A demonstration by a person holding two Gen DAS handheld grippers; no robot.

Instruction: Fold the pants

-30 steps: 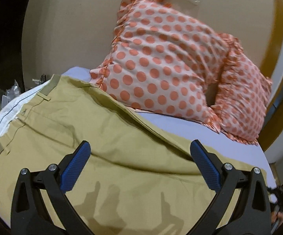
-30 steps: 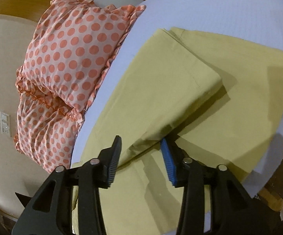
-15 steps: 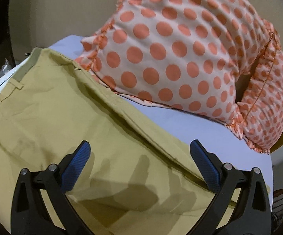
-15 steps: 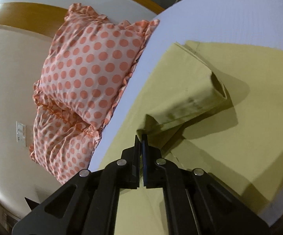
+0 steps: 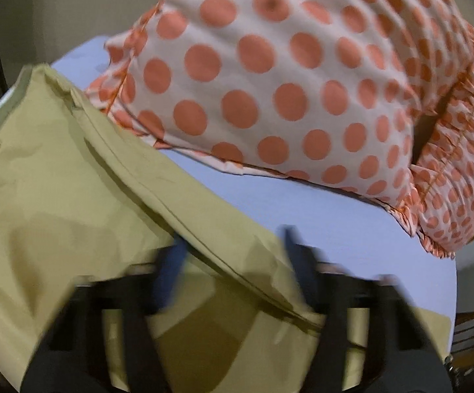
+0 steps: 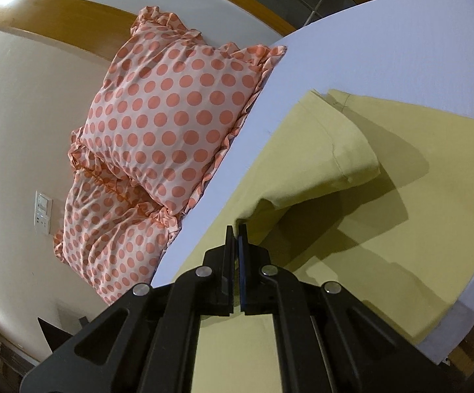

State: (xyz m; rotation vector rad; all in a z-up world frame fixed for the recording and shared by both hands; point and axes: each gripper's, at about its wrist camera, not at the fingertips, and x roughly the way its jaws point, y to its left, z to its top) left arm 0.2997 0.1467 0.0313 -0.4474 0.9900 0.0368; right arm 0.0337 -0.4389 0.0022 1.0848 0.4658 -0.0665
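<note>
Khaki pants point(image 5: 56, 190) lie on a pale lilac bed sheet point(image 5: 318, 209). In the left wrist view their long seam edge runs diagonally between the blurred fingers of my left gripper point(image 5: 233, 255), whose jaws are partly closed around that raised edge. In the right wrist view my right gripper point(image 6: 237, 232) is shut on a fold of the pants point(image 6: 318, 150) and holds it lifted above the flat layer point(image 6: 417, 196).
Two pink pillows with orange dots point(image 5: 286, 75) point(image 6: 158, 124) stand against the headboard close behind the pants. The bed's edge point(image 6: 459, 311) is at the right of the right wrist view. A wall socket point(image 6: 43, 213) is beside the pillows.
My left gripper moved forward to the pants' far seam edge and its jaws have narrowed, blurred by motion. My right gripper closed on the fold and has raised it.
</note>
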